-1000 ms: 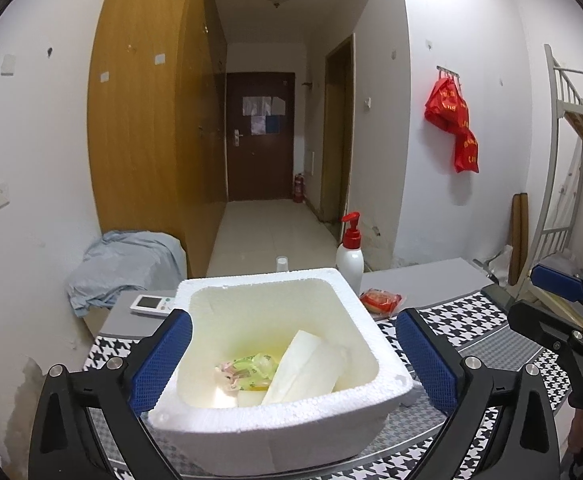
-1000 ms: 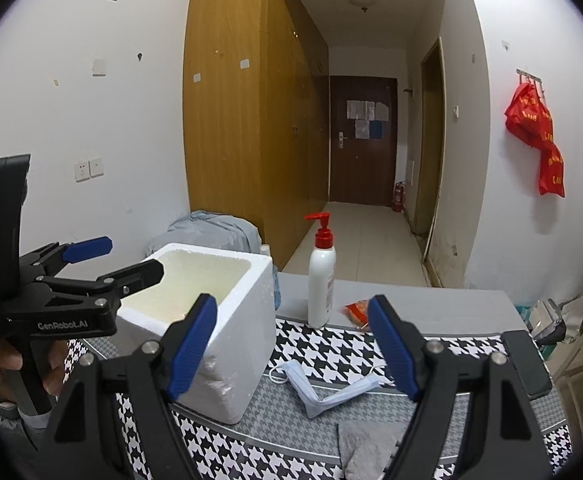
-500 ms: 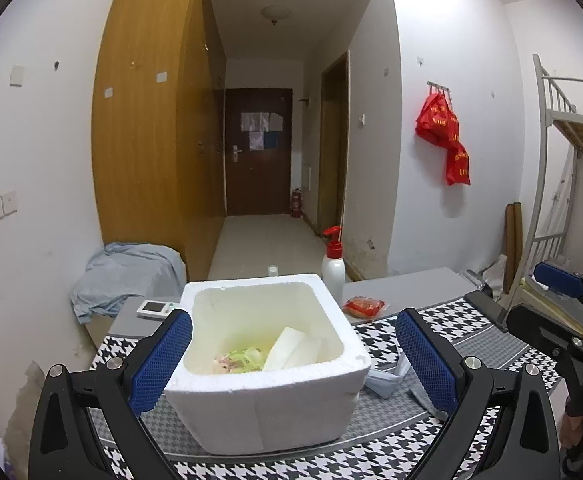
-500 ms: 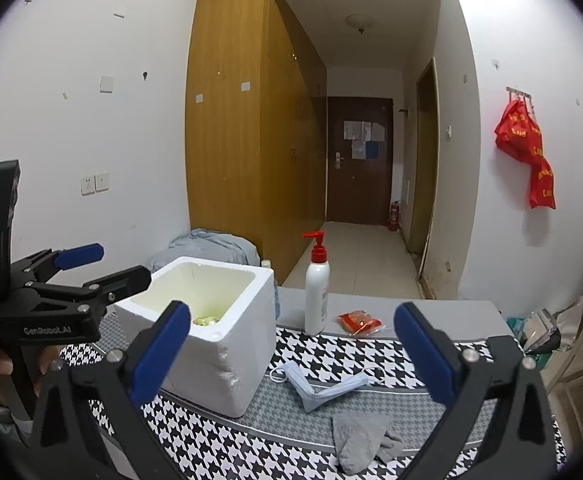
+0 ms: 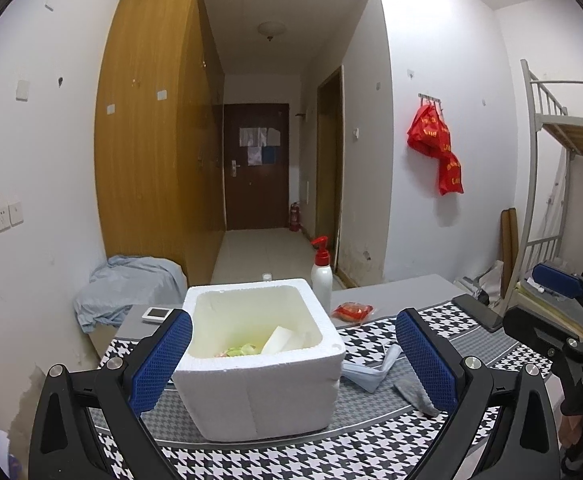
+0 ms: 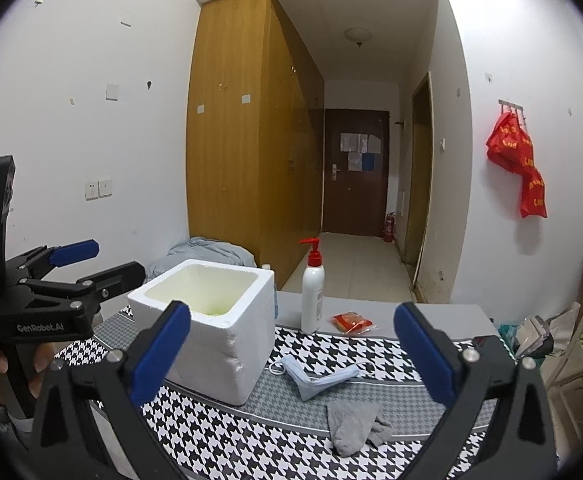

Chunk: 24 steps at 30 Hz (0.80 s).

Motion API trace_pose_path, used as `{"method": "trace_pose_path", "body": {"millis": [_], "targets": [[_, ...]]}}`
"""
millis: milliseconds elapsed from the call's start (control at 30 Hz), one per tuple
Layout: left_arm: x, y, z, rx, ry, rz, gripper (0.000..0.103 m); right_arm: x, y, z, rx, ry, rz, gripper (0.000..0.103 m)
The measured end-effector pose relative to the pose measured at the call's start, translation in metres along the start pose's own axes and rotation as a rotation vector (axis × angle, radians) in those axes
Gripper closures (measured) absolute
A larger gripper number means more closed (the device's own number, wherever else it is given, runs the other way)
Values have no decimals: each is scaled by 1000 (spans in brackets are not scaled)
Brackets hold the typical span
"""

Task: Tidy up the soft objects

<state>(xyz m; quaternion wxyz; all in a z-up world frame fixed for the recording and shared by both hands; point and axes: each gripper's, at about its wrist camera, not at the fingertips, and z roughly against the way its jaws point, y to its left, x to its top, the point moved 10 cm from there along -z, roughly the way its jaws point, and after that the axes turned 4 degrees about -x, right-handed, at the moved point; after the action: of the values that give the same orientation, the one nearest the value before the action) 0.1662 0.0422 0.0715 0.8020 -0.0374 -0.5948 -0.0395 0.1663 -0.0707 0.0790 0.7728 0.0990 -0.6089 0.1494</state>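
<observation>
A white foam box [image 5: 257, 364] stands on the houndstooth tablecloth [image 5: 331, 456]; it holds a white packet [image 5: 281, 340] and a green-and-pink item [image 5: 237, 350]. It also shows in the right wrist view [image 6: 211, 320]. A light blue face mask [image 6: 315, 374] and a grey glove [image 6: 355, 424] lie on the cloth to the right of the box. My left gripper [image 5: 291, 364] is open and empty, held back from the box. My right gripper [image 6: 291, 356] is open and empty, above the mask and glove.
A white pump bottle with a red top [image 6: 312, 292] and a red snack packet [image 6: 350, 322] sit behind the mask. A small white device [image 5: 155, 314] lies left of the box. A black phone [image 5: 477, 312] rests at the table's right edge.
Both grippers have pulled back and up from the box, so more of the table shows. The right gripper's jaws have opened wider. Mask and glove have not moved.
</observation>
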Motion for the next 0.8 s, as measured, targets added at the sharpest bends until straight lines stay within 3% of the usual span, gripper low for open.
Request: {"method": "trace_pose_path", "body": {"millis": [800], "targets": [[-20,-15,32,-23,-53,1,1,-21,14,45,-11,-32,12,0]]}}
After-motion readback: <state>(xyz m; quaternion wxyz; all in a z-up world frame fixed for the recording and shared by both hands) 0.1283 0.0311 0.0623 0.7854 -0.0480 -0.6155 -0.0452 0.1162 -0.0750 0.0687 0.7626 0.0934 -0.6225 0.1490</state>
